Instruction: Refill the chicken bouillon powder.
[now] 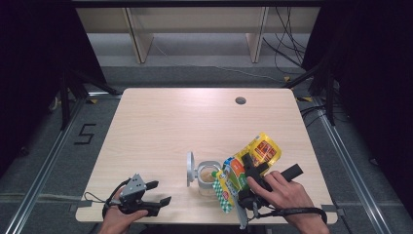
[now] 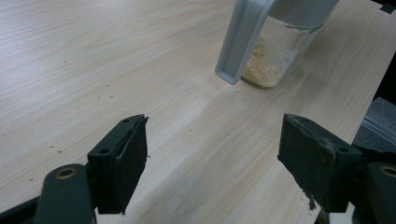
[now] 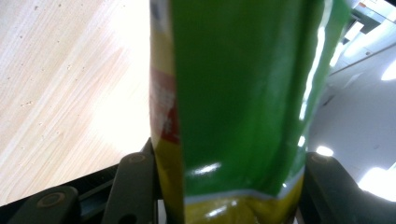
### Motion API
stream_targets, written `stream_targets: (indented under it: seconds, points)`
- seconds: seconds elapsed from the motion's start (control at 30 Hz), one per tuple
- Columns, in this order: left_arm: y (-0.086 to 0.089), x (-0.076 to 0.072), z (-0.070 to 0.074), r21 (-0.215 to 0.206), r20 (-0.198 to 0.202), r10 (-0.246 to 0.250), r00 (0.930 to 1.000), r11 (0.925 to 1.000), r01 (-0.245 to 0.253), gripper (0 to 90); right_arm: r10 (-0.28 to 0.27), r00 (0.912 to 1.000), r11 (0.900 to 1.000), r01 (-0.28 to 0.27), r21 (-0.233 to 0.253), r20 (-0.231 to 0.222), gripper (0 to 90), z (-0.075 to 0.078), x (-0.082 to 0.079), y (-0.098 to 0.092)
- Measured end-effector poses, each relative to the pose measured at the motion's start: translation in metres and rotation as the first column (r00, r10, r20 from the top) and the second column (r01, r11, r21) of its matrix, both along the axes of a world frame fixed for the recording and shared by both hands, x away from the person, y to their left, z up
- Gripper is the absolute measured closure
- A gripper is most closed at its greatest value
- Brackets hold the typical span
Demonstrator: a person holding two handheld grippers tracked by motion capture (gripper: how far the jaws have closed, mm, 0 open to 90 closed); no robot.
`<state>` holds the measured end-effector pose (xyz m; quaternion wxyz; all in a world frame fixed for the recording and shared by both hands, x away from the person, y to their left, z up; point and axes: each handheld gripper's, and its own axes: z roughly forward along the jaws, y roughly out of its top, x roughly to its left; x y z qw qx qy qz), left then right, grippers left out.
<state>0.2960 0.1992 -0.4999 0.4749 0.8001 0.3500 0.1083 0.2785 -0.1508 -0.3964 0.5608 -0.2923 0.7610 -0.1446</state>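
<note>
A small clear jar (image 1: pixel 209 179) holding pale grains stands near the table's front edge, its grey hinged lid (image 1: pixel 190 168) swung open to the left. In the left gripper view the jar (image 2: pixel 275 51) and lid (image 2: pixel 240 42) lie ahead of my open, empty left gripper (image 2: pixel 212 149). From above, the left gripper (image 1: pixel 159 192) rests low on the table, left of the jar. My right gripper (image 1: pixel 252 168) is shut on a yellow, green and red food pouch (image 1: pixel 246 168), tilted with one end over the jar's mouth. The pouch (image 3: pixel 233 93) sits pinched between the right gripper (image 3: pixel 229 186) jaws.
The wooden table (image 1: pixel 195 122) stretches bare behind the jar, with a round cable hole (image 1: pixel 240 101) at the back right. Small crumbs dot the wood near the jar. Pale shelf legs (image 1: pixel 139 41) and cables stand on the floor beyond the table.
</note>
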Motion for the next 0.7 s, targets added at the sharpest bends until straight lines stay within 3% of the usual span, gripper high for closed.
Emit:
stream_targets:
  seconds: [0.03, 0.07, 0.13, 0.2, 0.27, 0.33, 0.4, 0.43, 0.5, 0.53, 0.6, 0.7]
  points:
    - [-0.0011, 0.0001, -0.0004, -0.015, 0.007, 0.001, 1.0, 0.9999, -0.001, 23.3, -0.003, 1.0, 1.0, 0.003, 0.006, -0.002, 56.7, -0.0004, -0.0003, -0.0001]
    - [-0.0008, -0.0002, 0.0001, -0.004, 0.007, 0.003, 1.0, 1.0, -0.003, 23.3, 0.016, 0.9998, 1.0, -0.016, -0.02, -0.006, 56.7, 0.001, 0.0011, 0.0008]
    - [0.0008, 0.0002, 0.0009, 0.017, 0.01, -0.006, 0.9999, 0.9998, 0.006, 23.3, -0.004, 0.9999, 1.0, 0.004, 0.003, -0.014, 56.7, -0.0008, -0.0008, 0.0013]
    - [0.0002, 0.0, 0.0007, 0.002, 0.004, 0.003, 1.0, 1.0, -0.003, 23.3, 0.022, 0.9997, 1.0, -0.022, -0.022, -0.011, 56.7, 0.0004, 0.0004, 0.0026]
    - [-0.0004, -0.0003, -0.0001, -0.009, -0.009, 0.008, 0.9999, 0.9999, -0.008, 23.3, 0.005, 1.0, 1.0, -0.005, 0.001, -0.006, 56.7, -0.0005, -0.0012, 0.0021]
    - [0.0007, 0.0001, 0.0008, 0.016, 0.011, -0.006, 0.9999, 0.9998, 0.006, 23.3, 0.003, 1.0, 1.0, -0.003, 0.003, -0.003, 56.6, -0.0005, -0.0015, 0.002]
    - [-0.0009, 0.0, -0.0001, -0.011, 0.015, 0.002, 0.9999, 0.9999, -0.002, 23.3, 0.0, 1.0, 1.0, 0.0, 0.007, -0.004, 56.7, -0.0005, -0.0016, 0.0014]
    - [-0.0003, 0.0, 0.0006, -0.004, 0.011, -0.001, 0.9999, 1.0, 0.001, 23.3, 0.022, 0.9997, 1.0, -0.022, -0.017, -0.002, 56.7, 0.0009, -0.0002, 0.0016]
    - [0.0001, -0.0002, 0.0004, -0.003, -0.007, 0.008, 0.9999, 1.0, -0.008, 23.3, 0.017, 0.9998, 1.0, -0.018, -0.02, -0.011, 56.7, 0.002, 0.0004, 0.0009]
    - [0.0007, 0.0001, 0.0007, 0.009, -0.004, 0.007, 1.0, 0.9999, -0.007, 23.3, -0.009, 0.9999, 1.0, 0.009, 0.008, -0.011, 56.6, 0.0008, -0.0011, -0.0001]
    - [0.0012, 0.0009, 0.0007, 0.014, 0.008, -0.003, 1.0, 0.9999, 0.003, 23.3, 0.01, 0.9999, 1.0, -0.01, -0.013, 0.001, 56.7, 0.0023, 0.0003, -0.001]
    - [-0.0007, -0.0007, 0.0001, -0.008, 0.002, 0.012, 0.9999, 0.9999, -0.012, 23.3, 0.006, 0.9999, 1.0, -0.007, -0.017, -0.009, 56.7, 0.0023, 0.0003, -0.0012]
